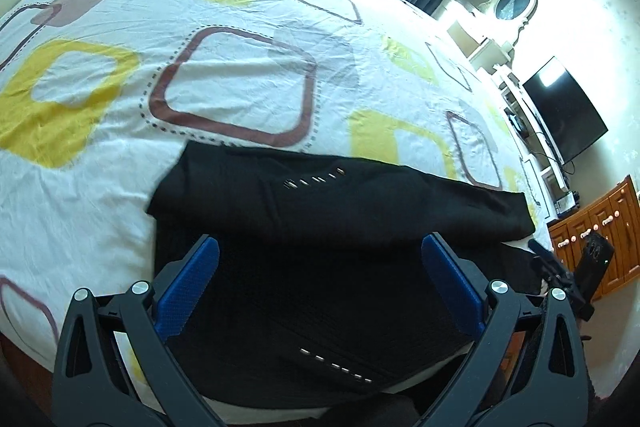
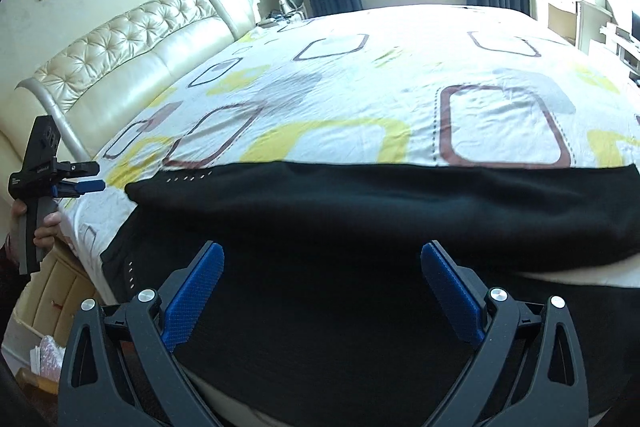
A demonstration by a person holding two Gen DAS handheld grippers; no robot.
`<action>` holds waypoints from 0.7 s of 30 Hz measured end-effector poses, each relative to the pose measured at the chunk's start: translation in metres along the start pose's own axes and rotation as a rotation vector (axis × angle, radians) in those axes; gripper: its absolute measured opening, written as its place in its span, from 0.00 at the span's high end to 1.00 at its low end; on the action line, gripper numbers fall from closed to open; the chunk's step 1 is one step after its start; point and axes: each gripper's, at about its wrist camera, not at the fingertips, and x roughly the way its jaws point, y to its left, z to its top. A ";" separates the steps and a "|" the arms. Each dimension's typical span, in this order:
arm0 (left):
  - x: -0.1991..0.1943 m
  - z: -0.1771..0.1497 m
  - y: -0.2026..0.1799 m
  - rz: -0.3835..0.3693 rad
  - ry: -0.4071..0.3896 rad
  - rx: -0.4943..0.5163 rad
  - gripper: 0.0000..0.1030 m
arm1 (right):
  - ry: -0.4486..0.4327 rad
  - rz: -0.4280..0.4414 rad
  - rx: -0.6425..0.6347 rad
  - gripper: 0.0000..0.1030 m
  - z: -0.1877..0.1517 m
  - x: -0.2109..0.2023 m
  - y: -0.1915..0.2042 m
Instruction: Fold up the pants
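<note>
Left tongs (image 1: 320, 259): hovering with blue fingers spread wide, gripping nothing, over the black cloth.
Right tongs (image 2: 322, 267): likewise gaping and empty, hanging above the same cloth.
Pants (image 2: 360, 203): lying on the bed's near edge, directly ahead of and beneath both tongs, already doubled over, upper layer showing a folded ridge.
Long axis: running left to right across both views, along the bed edge.
Nearer hand: judging by both views, each is sitting over its own end; neither looks clearly closer.
Bed (image 1: 248, 75): patterned sheet stretching away behind the pants.
</note>
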 end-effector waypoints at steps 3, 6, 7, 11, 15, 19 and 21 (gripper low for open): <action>0.026 0.036 0.047 0.013 0.044 -0.030 0.02 | 0.004 -0.024 0.052 0.04 0.015 0.021 -0.012; 0.065 0.056 0.085 -0.005 0.129 -0.100 0.02 | 0.028 -0.006 0.121 0.04 0.017 0.041 -0.020; 0.079 0.059 0.094 -0.024 0.159 -0.123 0.02 | 0.037 0.005 0.139 0.04 0.017 0.048 -0.023; 0.126 0.062 0.111 -0.141 0.274 -0.203 0.02 | 0.078 0.010 0.164 0.04 0.014 0.072 -0.020; 0.124 0.063 0.113 -0.281 0.274 -0.178 0.02 | 0.109 0.036 0.147 0.04 0.016 0.087 -0.017; 0.124 0.060 0.115 -0.442 0.309 -0.236 0.02 | 0.108 0.055 0.144 0.04 0.025 0.098 -0.015; 0.125 0.061 0.108 -0.476 0.296 -0.230 0.02 | 0.116 0.059 0.155 0.04 0.027 0.104 -0.013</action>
